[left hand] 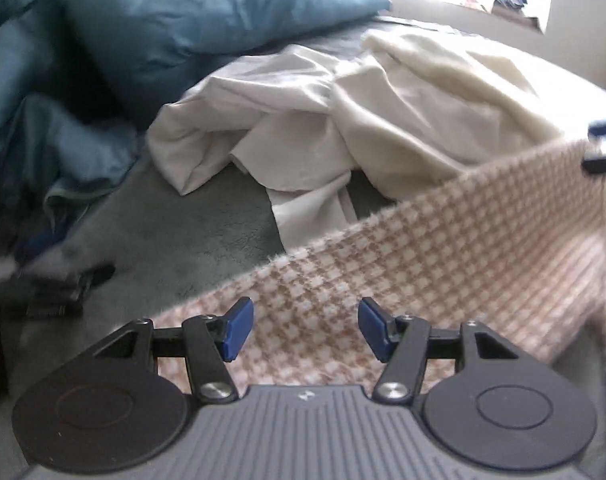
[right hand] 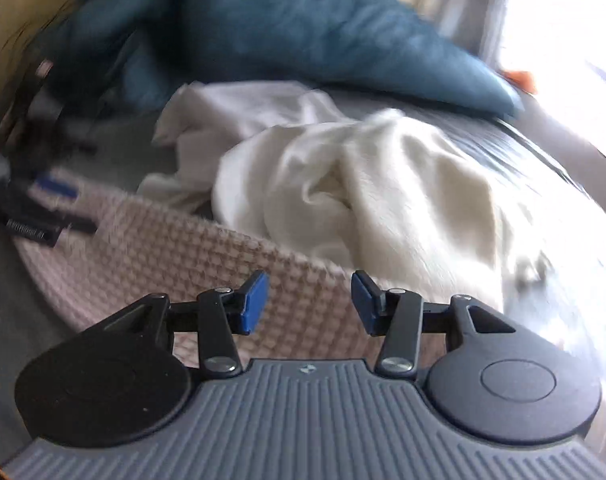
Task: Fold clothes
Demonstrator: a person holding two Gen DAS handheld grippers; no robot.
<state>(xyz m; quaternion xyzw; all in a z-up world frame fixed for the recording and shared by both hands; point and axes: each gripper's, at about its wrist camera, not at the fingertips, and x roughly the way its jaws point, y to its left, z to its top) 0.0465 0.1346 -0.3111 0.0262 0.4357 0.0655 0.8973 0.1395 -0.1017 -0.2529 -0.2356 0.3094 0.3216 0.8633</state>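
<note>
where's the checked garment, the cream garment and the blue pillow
checked garment (left hand: 443, 264): left wrist view, middle of its woven face
cream garment (right hand: 343, 184): right wrist view, its bunched middle
blue pillow (left hand: 191, 12): left wrist view, its broad face

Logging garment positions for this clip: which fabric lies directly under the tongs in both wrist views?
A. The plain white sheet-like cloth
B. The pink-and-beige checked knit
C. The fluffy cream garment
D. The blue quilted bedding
B: the checked knit spreads beneath the left tongs and right tongs, both open, while the white cloth, cream garment and blue bedding lie farther back.
</note>
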